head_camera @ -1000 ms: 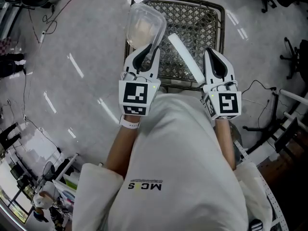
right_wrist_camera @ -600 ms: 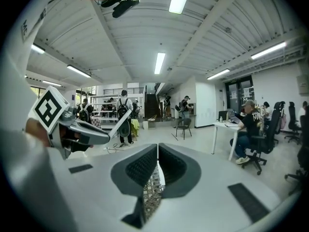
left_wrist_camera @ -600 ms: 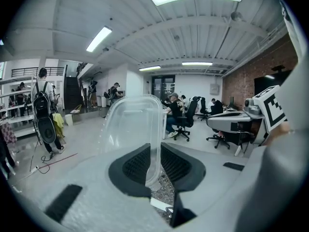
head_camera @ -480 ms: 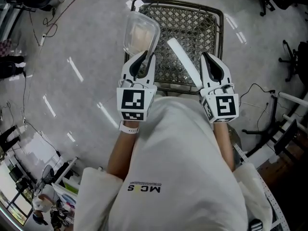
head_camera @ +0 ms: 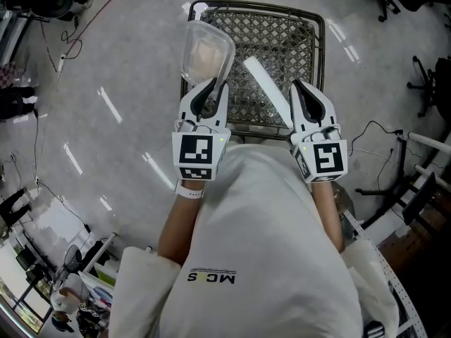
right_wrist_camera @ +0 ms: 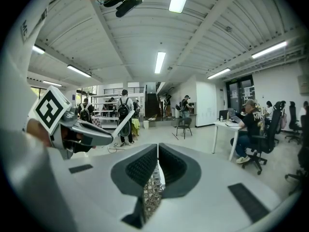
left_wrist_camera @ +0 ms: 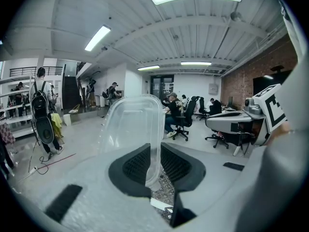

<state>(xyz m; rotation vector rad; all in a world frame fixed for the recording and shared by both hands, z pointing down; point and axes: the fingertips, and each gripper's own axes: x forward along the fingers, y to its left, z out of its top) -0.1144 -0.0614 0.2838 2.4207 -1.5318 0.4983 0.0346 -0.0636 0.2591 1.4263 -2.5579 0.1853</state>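
My left claw [head_camera: 213, 84] is clamped on the rim of a clear, rounded-rectangular plastic container [head_camera: 206, 48]. In the left gripper view the thin transparent wall runs down between the two dark ribbed pads, which press it from either side. The container stands up from the claw with its open side facing left and its far end rising well past the pad tips. In the head view it hangs over the far-left corner of a dark wire-mesh basket with a metal frame [head_camera: 325, 41], part of it out over the grey polished floor [head_camera: 127, 62].

My right claw [head_camera: 303, 88] is closed on the near end of a flat, thin white plastic strip [head_camera: 264, 86]. The right gripper view shows the pads drawn almost together, with only a narrow white edge between them. In the head view the strip slants away from this claw, far and to the left, above the mesh of the basket. Its far end lies near the container, though I cannot tell whether the two touch.

I hold both claws side by side over the near edge of the basket, the left one at its left side and the right one at its right side, close in front of my white shirt [head_camera: 261, 245]. A black cable [head_camera: 373, 129] trails on the floor to the right of the basket.
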